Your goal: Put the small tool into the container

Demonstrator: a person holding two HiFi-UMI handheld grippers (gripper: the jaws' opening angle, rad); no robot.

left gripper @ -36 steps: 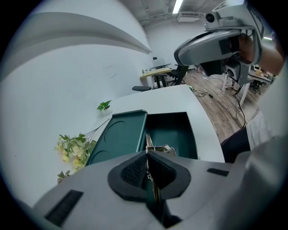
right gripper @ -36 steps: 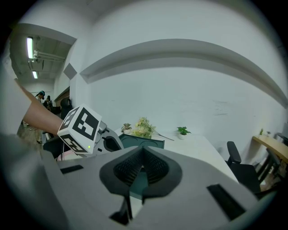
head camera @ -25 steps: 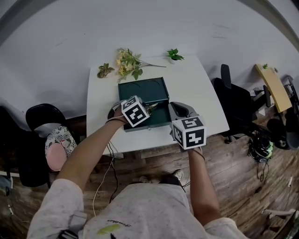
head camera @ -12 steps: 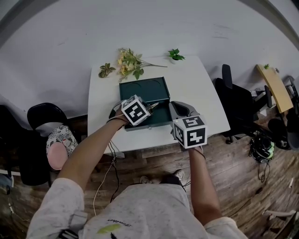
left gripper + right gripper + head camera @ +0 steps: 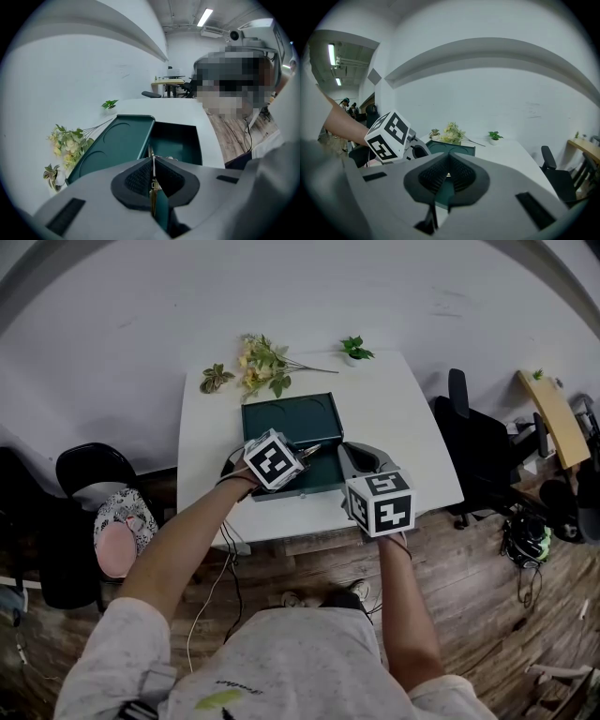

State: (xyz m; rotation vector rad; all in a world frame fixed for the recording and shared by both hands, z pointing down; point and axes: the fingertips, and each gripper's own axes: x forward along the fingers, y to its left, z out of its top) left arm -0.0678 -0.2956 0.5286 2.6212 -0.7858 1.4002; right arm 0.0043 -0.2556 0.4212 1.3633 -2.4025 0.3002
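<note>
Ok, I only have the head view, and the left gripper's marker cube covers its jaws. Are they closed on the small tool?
Observer: Yes. In the left gripper view the left gripper has its jaws shut on the small tool, a thin metal piece.
Operator: Where does its tip point?
Observer: At the container, about where the flat-lying lid meets the open compartment.
Operator: And the right jaws?
Observer: The right gripper view shows the right gripper with its jaws together. Dark green shows in the gap below the pads, but I can't see it gripping anything.
</note>
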